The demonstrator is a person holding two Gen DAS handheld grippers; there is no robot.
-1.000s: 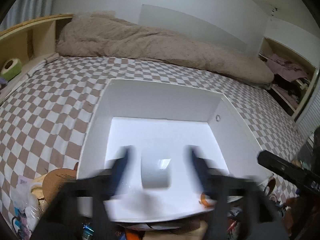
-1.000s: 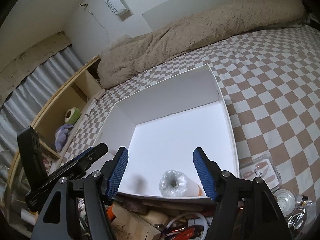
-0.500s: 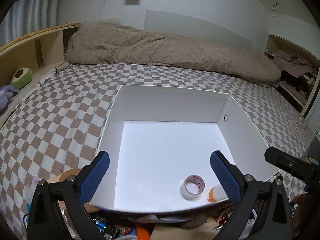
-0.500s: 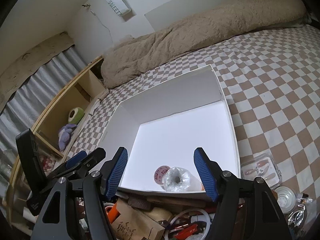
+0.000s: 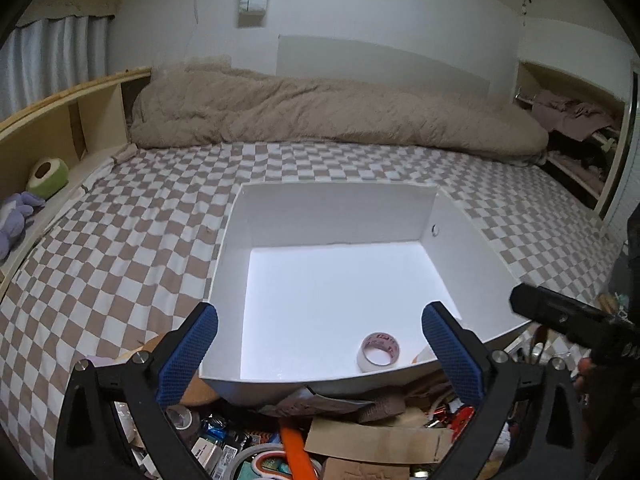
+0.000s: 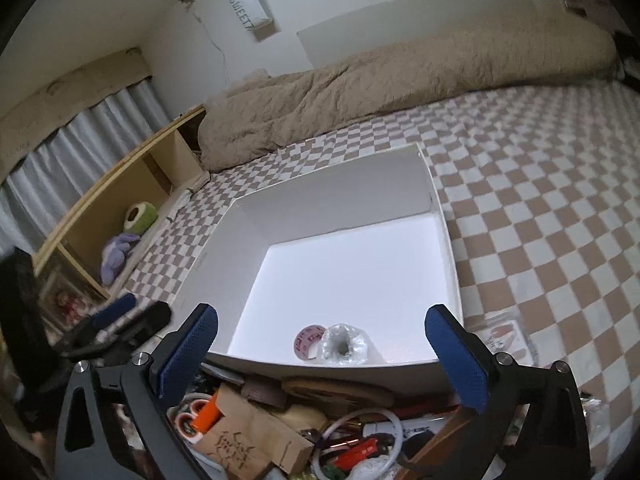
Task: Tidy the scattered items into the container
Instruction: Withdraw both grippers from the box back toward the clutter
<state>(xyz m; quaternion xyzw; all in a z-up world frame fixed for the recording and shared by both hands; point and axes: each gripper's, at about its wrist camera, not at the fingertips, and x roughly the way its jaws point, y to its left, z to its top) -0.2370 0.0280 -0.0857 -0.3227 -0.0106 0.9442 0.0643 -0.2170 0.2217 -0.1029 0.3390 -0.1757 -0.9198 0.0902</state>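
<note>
— While both grippers hang over the clutter [image 6: 280,432] at the box's near edge, how do they stand?
— The left gripper [image 5: 318,356] is spread wide, holding nothing; so is the right gripper [image 6: 320,356].
— And the box [image 5: 340,210]?
— It sits on the checked bed [image 5: 120,248]. A tape roll [image 5: 379,352] lies inside near the front wall, touching a plastic-wrapped bottle [image 6: 344,346] beside it.

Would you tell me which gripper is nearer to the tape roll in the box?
Hard to call: the tape roll lies just ahead of both the left gripper and the right gripper, between each one's open fingers.
</note>
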